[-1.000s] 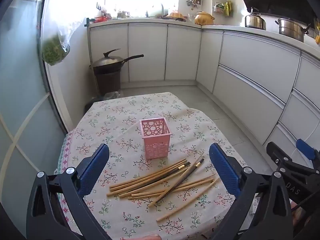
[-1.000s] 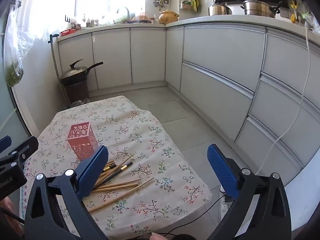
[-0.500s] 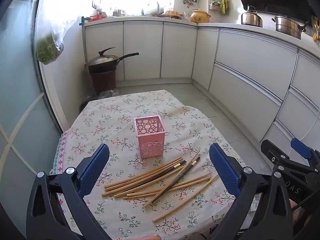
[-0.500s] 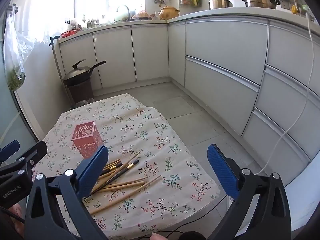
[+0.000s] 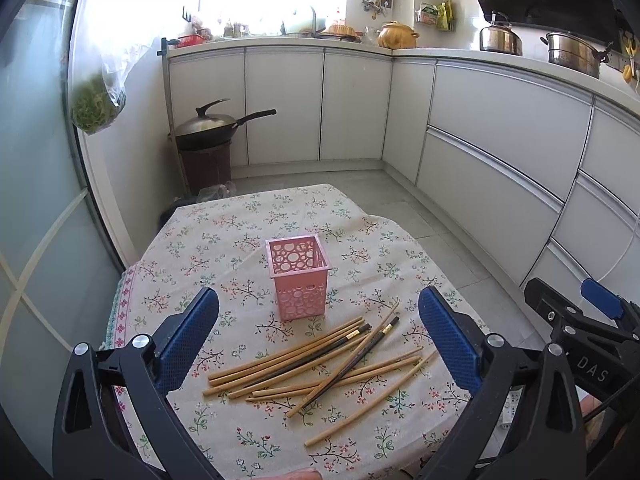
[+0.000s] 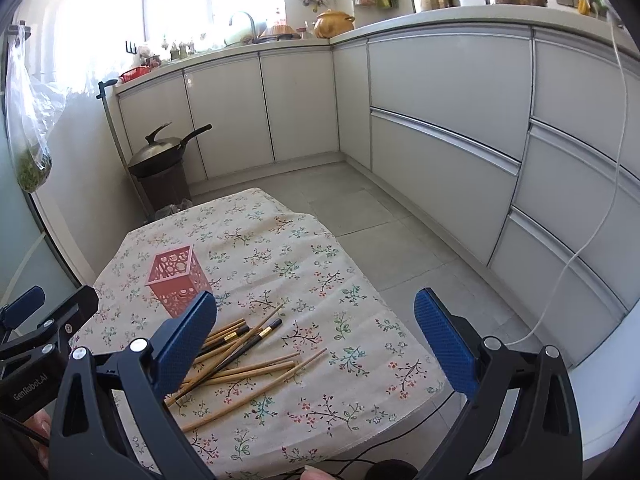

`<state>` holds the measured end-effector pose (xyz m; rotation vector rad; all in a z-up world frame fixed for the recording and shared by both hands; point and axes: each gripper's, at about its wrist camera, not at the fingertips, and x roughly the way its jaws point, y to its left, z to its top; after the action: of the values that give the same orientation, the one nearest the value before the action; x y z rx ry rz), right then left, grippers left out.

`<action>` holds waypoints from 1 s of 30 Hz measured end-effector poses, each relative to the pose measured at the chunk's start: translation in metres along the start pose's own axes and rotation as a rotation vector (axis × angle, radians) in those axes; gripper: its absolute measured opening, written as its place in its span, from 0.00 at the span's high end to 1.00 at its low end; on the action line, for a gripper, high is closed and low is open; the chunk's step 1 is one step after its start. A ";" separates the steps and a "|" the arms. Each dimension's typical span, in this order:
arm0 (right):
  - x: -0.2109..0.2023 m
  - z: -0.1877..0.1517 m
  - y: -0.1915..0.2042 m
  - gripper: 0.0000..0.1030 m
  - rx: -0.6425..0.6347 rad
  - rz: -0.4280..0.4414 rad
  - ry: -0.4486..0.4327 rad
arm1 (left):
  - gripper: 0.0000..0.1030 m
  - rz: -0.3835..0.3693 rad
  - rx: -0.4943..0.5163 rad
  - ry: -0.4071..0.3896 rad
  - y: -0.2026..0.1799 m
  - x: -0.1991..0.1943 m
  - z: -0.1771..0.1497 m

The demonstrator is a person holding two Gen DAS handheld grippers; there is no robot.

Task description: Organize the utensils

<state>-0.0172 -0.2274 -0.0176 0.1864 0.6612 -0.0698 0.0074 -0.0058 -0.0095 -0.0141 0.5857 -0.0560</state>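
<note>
While both hand-held grippers, left (image 5: 318, 340) and right (image 6: 316, 336), hover spread wide and empty above the worktop (image 5: 240, 232), roughly ten chopsticks (image 5: 320, 364) lie beside one pink holder (image 5: 299, 278).

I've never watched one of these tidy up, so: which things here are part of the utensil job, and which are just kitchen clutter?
Part of the job:
chopsticks, loose on the table
pink holder, upright, empty
left claw and right claw, both open

Just lying about:
wok
bag of greens
pots
</note>
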 end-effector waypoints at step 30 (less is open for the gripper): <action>0.004 -0.001 -0.002 0.06 0.020 0.009 0.028 | 0.07 0.003 0.001 0.011 0.001 0.004 0.001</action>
<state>-0.0148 -0.2288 -0.0210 0.2098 0.6872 -0.0648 0.0112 -0.0053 -0.0106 -0.0124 0.5966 -0.0533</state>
